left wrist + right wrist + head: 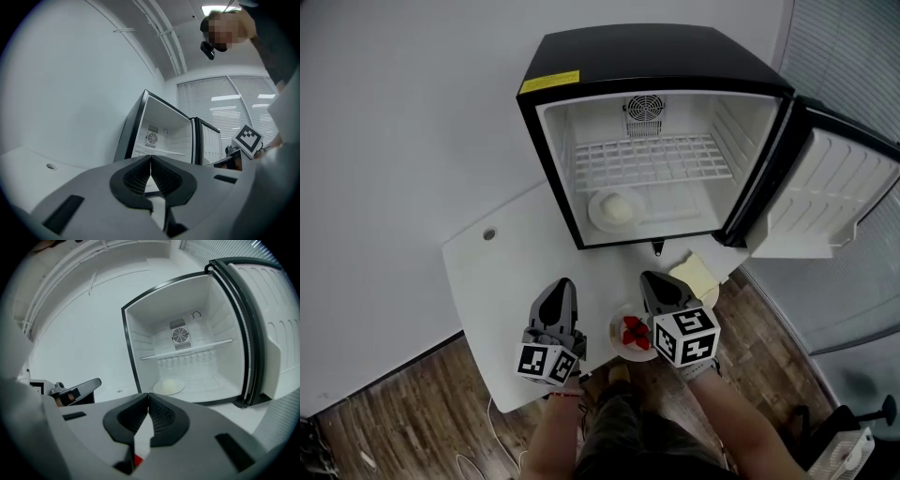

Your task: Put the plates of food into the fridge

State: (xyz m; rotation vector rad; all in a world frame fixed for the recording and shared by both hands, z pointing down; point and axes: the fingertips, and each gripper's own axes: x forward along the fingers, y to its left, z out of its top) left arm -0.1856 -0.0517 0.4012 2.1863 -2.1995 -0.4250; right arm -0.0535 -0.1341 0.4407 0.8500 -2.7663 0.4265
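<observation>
Glossy black fridge [656, 56], smooth white plastic inside; matt white table [497, 281]; wood-plank floor [384, 422].

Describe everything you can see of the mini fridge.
The fridge is a small black box with a white plastic-looking inside, standing upright at the back of the white table. Its door is swung wide open to the right, showing its ribbed white lining. Inside are a white wire shelf, a round fan grille on the back wall, and one white plate of pale food on the floor at the left. A yellow label sits on the top front edge.
</observation>
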